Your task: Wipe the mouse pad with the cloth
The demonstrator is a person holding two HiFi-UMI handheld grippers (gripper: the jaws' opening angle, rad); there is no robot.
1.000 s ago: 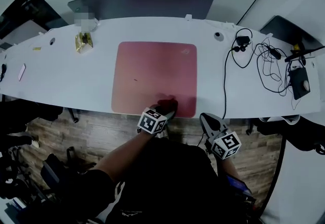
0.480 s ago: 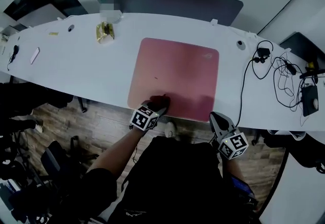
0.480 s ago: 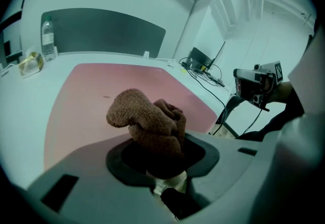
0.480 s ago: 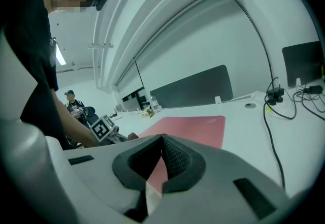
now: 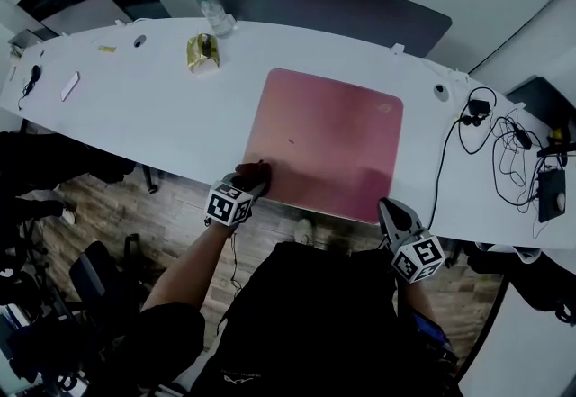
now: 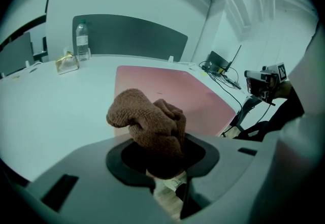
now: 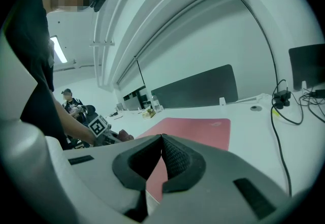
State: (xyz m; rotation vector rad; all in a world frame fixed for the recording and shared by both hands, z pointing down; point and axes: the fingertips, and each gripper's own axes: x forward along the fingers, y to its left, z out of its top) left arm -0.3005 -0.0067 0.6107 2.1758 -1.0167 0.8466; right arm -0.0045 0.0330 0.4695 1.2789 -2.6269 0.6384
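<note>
Left gripper [image 5: 255,177] clamps the brown cloth [image 6: 150,121] at the mouse pad [image 5: 333,134] near-left corner. Right gripper [image 5: 389,206] hangs off the counter [image 5: 135,107], jaws pinched together, empty

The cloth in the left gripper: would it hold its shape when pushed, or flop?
Probably floppy: the cloth bunches and folds over where the left gripper pinches it. Its knit looks coarse, so it likely grips the mouse pad rather than sliding. Likely light: the bunch stands up unsupported.
</note>
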